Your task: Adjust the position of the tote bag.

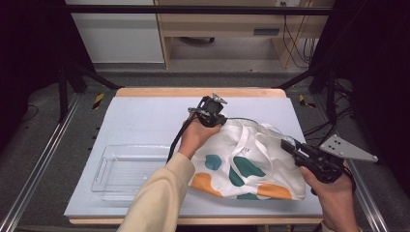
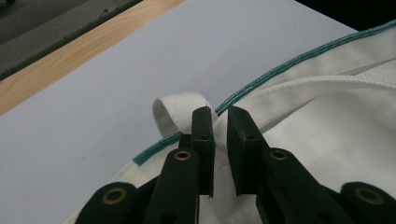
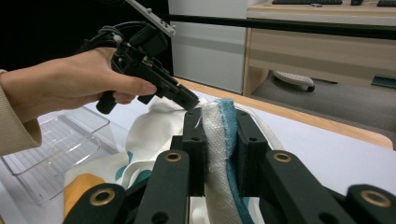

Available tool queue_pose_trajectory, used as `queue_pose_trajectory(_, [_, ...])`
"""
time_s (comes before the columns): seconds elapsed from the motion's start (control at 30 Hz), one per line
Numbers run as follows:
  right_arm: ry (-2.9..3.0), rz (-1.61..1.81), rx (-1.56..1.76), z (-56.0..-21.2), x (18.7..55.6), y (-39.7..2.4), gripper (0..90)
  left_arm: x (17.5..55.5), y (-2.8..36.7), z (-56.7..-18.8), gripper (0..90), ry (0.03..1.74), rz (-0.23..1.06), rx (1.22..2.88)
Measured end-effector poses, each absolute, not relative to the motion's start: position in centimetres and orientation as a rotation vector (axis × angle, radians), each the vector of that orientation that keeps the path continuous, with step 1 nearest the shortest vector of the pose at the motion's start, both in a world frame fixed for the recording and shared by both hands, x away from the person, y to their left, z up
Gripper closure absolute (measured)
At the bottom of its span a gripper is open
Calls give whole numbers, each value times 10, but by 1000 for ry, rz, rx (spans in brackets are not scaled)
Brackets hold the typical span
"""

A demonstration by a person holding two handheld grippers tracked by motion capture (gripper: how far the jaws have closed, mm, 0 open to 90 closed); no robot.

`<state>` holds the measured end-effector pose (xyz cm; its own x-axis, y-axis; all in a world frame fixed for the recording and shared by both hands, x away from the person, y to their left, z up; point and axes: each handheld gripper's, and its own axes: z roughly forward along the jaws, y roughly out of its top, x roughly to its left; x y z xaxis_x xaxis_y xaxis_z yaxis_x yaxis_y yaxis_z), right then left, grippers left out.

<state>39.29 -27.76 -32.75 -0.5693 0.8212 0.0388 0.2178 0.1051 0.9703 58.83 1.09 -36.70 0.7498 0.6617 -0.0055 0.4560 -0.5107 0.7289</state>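
From above my side, one camera looks forward and down over the desk (image 1: pixel 145 116); my two finger cameras sit close, both sharing the white bag (image 1: pixel 251 164).

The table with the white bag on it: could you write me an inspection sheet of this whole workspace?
Surface: pale blue mat on a wood-edged table.
Job's things: white tote bag with teal and orange patches, lying flat; teal-stitched rim.
Clutter: clear plastic tray, nothing in it, left of the bag.
Grippers: left gripper at the bag's far corner, jaws narrowed on its edge beside a strap loop; right gripper clamped on the bag's folded edge.
Cables: black cable trailing from the left gripper.
Surroundings: dark frame, wooden desk, floor wires behind.
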Motion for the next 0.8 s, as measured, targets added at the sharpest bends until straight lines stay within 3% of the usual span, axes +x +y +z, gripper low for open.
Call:
queue_pose_trajectory(0.5, [1824, 1440, 1109, -343, 402, -295, 776, 540, 38, -326, 883, 743, 417, 2129])
queue_pose_trajectory(0.8, [1801, 1423, 1165, -356, 405, -311, 775, 511, 50, -324, 888, 664, 416, 2116])
